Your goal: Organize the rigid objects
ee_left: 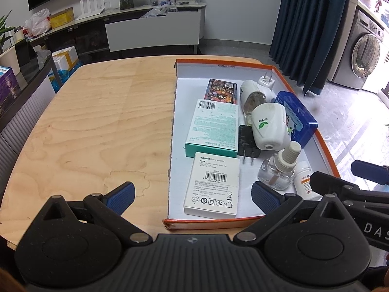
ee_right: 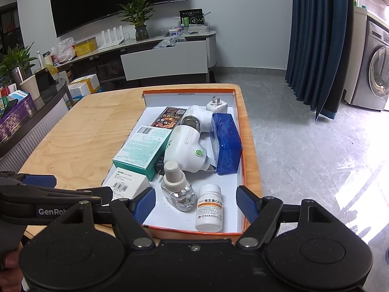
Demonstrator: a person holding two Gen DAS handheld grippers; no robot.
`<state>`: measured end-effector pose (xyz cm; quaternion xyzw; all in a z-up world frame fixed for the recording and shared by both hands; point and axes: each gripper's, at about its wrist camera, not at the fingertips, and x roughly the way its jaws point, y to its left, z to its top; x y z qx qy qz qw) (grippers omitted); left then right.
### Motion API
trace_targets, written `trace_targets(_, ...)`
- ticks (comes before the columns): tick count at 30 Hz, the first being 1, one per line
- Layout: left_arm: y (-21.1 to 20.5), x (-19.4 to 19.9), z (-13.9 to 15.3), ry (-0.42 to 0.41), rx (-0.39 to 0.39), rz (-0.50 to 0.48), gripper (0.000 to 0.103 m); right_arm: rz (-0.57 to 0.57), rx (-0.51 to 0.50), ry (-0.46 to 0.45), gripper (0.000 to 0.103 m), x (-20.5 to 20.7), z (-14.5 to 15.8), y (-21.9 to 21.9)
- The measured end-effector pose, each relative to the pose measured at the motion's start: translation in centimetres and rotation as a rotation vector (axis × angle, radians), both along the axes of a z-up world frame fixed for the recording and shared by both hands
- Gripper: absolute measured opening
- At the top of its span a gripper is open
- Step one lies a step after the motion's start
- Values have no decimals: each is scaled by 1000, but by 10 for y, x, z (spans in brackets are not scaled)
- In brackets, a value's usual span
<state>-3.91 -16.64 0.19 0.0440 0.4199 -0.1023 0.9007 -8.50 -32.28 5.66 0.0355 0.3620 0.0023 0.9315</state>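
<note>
An orange-rimmed box [ee_left: 325, 146] [ee_right: 245, 165] on the wooden table holds several items: a white power adapter box [ee_left: 212, 185], a green bandage box [ee_left: 214, 127] [ee_right: 143, 149], a clear refill bottle [ee_left: 278, 168] [ee_right: 177, 187], a white pill bottle [ee_right: 210, 208] [ee_left: 305, 180], two white plug-in vaporizers [ee_left: 267, 126] [ee_right: 187, 150], a blue tin [ee_left: 295, 116] [ee_right: 226, 143], a black plug [ee_left: 246, 143] and a white plug [ee_left: 266, 80]. My left gripper [ee_left: 193, 193] is open and empty above the box's near edge. My right gripper [ee_right: 195, 205] is open and empty, its fingers either side of the two bottles.
The bare wooden table top [ee_left: 97, 121] lies left of the box. A TV cabinet [ee_left: 153, 29] with clutter stands at the back. A blue curtain [ee_right: 318, 41] and a washing machine [ee_right: 374, 70] are at the right.
</note>
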Motion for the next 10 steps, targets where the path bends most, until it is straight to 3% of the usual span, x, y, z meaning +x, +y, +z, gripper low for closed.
trace_targets(10,1,2,-2,6,1,0,103,2,-6,7,87,2,-2,2)
